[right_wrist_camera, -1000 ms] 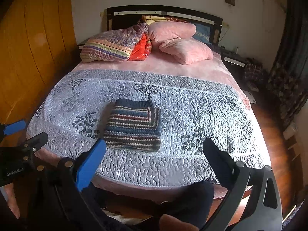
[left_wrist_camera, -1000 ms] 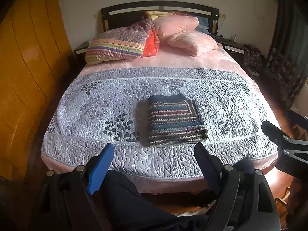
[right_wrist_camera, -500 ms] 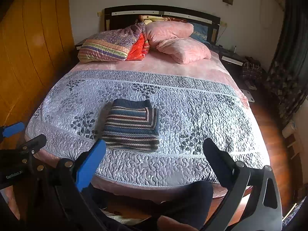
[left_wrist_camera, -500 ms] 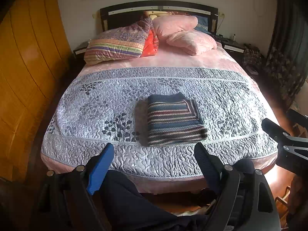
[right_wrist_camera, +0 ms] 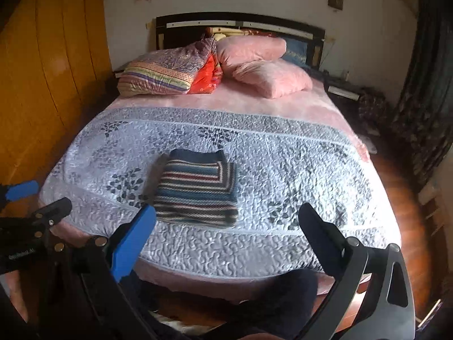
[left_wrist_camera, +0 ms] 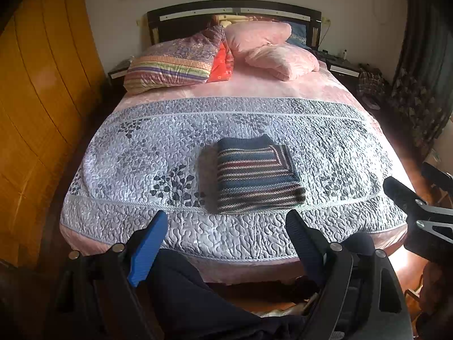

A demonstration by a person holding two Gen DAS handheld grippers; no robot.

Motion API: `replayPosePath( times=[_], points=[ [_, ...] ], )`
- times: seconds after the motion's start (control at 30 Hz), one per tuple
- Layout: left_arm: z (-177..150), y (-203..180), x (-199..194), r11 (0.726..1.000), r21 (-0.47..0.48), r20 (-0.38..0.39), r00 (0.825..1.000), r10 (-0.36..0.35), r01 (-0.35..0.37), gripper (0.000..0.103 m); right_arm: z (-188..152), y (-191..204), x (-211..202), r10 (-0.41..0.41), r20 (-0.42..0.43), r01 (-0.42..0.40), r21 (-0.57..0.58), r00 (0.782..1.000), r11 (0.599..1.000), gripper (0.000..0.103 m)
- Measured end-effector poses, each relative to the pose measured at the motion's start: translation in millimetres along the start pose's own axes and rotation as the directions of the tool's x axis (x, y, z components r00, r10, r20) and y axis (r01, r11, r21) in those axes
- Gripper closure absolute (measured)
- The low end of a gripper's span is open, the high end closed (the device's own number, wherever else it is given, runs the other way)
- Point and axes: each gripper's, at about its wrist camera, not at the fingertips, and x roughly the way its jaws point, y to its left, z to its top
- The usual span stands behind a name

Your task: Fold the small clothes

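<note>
Folded sweater (left_wrist_camera: 256, 177) lies on the bed (left_wrist_camera: 181, 141), mid-frame.
I hold my left gripper (left_wrist_camera: 226, 240) and right gripper (right_wrist_camera: 226, 232) wide open, empty, short of the bed's near edge.

Faint white lettering on the left gripper (right_wrist_camera: 34, 198) body (too blurred to read).

The blue pillow (left_wrist_camera: 297, 34) hides behind pink pillows (left_wrist_camera: 271, 48). Things on the nightstand (left_wrist_camera: 341, 66) are too small to tell.

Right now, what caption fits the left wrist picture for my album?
Folded striped knit sweater resting on the grey quilted bedspread, with the left gripper held back, jaws open and empty.
</note>
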Motion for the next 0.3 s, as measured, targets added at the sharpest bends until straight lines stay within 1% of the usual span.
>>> replayPosePath(
  times=[0.13,0.3],
  points=[
    [0.9,1.1,0.2,1.0,0.0,0.0,1.0,0.002,-0.002,0.018,0.6,0.8,-0.9,-0.033,0.012,0.034,-0.006,0.999,0.999,0.003],
    [1.2,2.0,0.4,1.0,0.001,0.0,1.0,0.003,-0.003,0.018,-0.6,3.4,0.3,-0.04,0.013,0.04,-0.015,0.999,0.999,0.003]
  ],
)
